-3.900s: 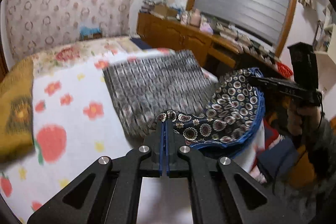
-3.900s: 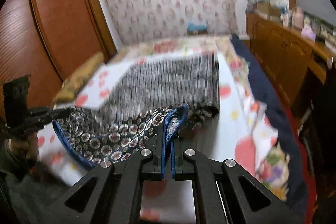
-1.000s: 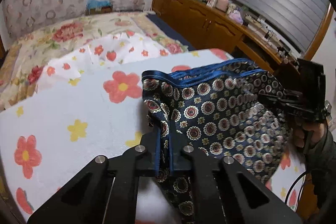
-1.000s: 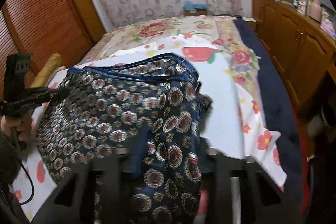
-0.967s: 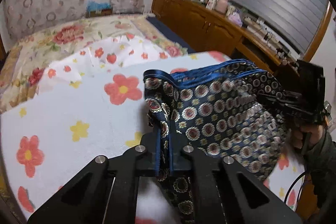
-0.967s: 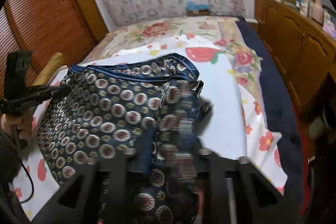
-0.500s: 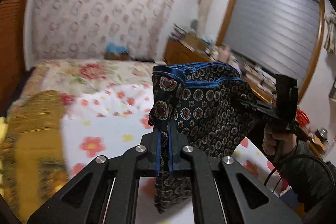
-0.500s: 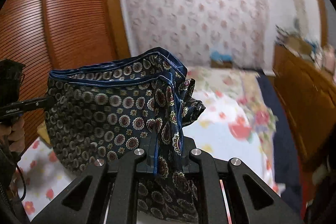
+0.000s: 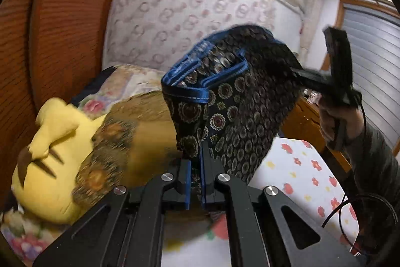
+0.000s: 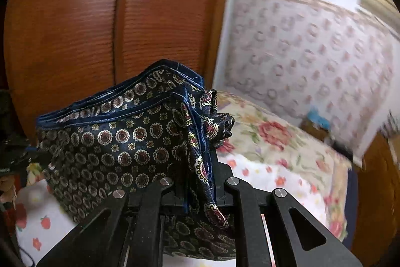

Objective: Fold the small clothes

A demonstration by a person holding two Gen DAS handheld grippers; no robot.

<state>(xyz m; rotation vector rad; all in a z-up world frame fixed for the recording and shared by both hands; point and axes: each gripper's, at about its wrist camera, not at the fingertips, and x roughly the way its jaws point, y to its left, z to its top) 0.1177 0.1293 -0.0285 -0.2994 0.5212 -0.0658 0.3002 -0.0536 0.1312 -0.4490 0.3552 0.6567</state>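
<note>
A small dark navy garment (image 9: 232, 101) with round medallion print and a blue waistband hangs in the air between both grippers. My left gripper (image 9: 195, 182) is shut on one side of it. My right gripper (image 10: 200, 194) is shut on the other side; the cloth (image 10: 120, 147) drapes left from its jaws. In the left wrist view the right gripper (image 9: 297, 74) shows at upper right, held by a hand, pinching the cloth's far edge. The garment is folded over, with its waistband on top.
A yellow plush toy (image 9: 50, 142) and a mustard patterned pillow (image 9: 130, 137) lie on the bed at left. A white flower-print sheet (image 9: 300, 174) covers the bed below. A brown wardrobe (image 10: 100, 16) stands behind, and a wooden dresser (image 9: 305, 116) stands at right.
Both grippers have lifted the garment off the bed and swung it left toward the wardrobe and pillow side. It now hangs in the air, still gripped at both ends.
</note>
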